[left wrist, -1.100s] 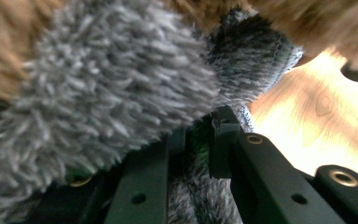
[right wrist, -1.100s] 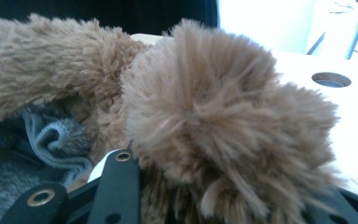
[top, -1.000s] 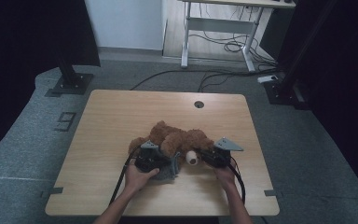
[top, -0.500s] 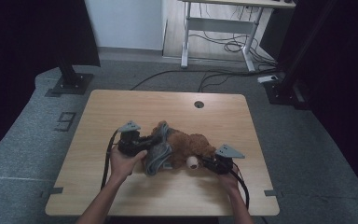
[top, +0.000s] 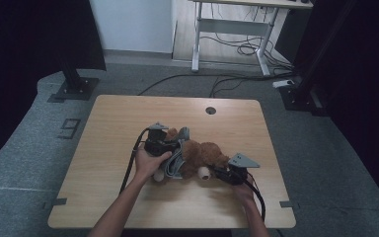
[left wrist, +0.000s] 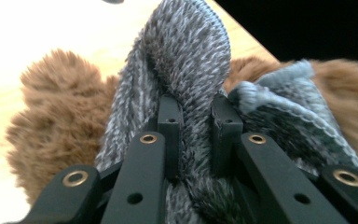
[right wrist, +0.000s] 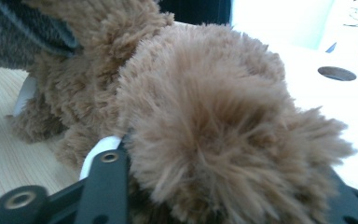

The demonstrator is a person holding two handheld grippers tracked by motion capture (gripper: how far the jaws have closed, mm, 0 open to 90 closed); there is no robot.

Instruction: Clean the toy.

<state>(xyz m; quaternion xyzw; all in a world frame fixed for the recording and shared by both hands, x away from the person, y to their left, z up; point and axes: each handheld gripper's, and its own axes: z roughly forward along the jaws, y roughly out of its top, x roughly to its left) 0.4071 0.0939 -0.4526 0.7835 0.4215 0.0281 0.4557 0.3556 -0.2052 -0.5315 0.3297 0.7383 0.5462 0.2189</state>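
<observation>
Undressing the teddy

Our left tool pinches the grey garment; our right tool, jaws just widening around the teddy, must steady it next.

I see open worktop behind and left of the plush toy; its brown bulk and grey knit cloth block the middle, with my hands close on both sides.

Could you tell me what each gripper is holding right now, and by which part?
The left gripper is shut on a fold of the grey knitted garment. The right gripper's jaws flank a furry limb of the brown plush toy; whether they grip cannot be told.
</observation>
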